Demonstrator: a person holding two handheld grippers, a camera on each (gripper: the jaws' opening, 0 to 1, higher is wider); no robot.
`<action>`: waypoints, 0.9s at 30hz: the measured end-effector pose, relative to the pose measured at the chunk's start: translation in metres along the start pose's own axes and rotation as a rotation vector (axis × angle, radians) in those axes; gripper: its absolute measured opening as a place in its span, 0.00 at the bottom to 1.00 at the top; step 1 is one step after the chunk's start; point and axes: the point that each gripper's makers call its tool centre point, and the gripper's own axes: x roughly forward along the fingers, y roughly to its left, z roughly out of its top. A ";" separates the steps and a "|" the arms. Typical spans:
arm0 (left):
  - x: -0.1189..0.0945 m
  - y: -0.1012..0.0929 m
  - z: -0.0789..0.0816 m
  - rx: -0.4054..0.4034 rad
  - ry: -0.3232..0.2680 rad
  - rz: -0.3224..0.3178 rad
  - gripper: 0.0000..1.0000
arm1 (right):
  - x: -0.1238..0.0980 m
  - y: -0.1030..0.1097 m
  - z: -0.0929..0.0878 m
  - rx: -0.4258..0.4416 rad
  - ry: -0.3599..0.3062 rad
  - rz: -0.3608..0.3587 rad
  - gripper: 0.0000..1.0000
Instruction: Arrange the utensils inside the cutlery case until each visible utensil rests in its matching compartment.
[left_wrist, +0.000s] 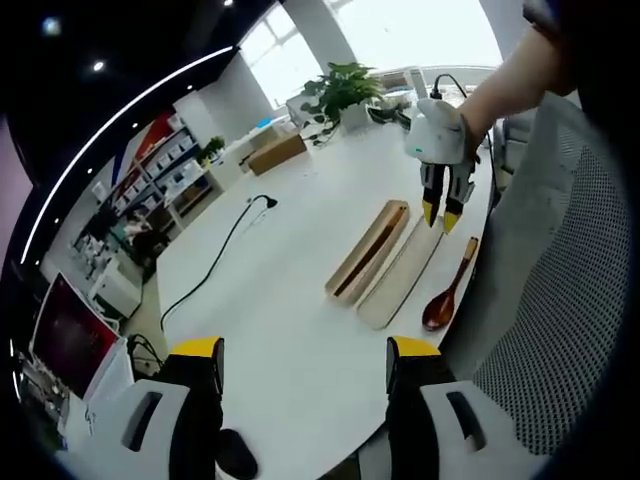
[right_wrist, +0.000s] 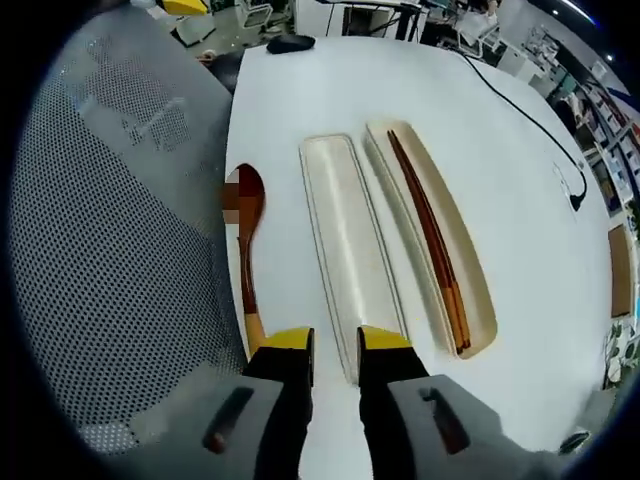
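Observation:
The wooden cutlery case lies as two long trays side by side on the white table (right_wrist: 330, 80). One tray (right_wrist: 345, 240) (left_wrist: 400, 275) is empty. The other tray (right_wrist: 455, 270) (left_wrist: 368, 250) holds a pair of dark chopsticks (right_wrist: 430, 235). A brown wooden spoon (right_wrist: 247, 215) (left_wrist: 447, 295) lies on the table beside the empty tray, near the table's edge. My right gripper (right_wrist: 335, 345) (left_wrist: 441, 216) hovers over the near end of the empty tray, jaws a little apart, nothing between them. My left gripper (left_wrist: 306, 352) stands wide open over bare table, well short of the trays.
A grey mesh chair (right_wrist: 120, 250) (left_wrist: 570, 300) stands against the table's edge next to the spoon. A black cable (left_wrist: 215, 260) (right_wrist: 530, 120) runs across the table beyond the trays. A black mouse (right_wrist: 290, 42), a cardboard box (left_wrist: 277, 152) and a potted plant (left_wrist: 345, 90) sit farther off.

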 end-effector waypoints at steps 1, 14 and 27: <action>0.000 0.000 0.000 0.001 0.000 0.001 0.67 | 0.001 0.002 0.001 0.006 -0.007 0.008 0.14; 0.000 -0.001 -0.001 0.009 0.007 -0.005 0.67 | 0.013 0.034 0.009 -0.037 0.002 0.094 0.12; 0.001 0.001 -0.003 0.012 0.019 0.007 0.67 | 0.020 0.059 0.015 -0.096 0.008 0.156 0.12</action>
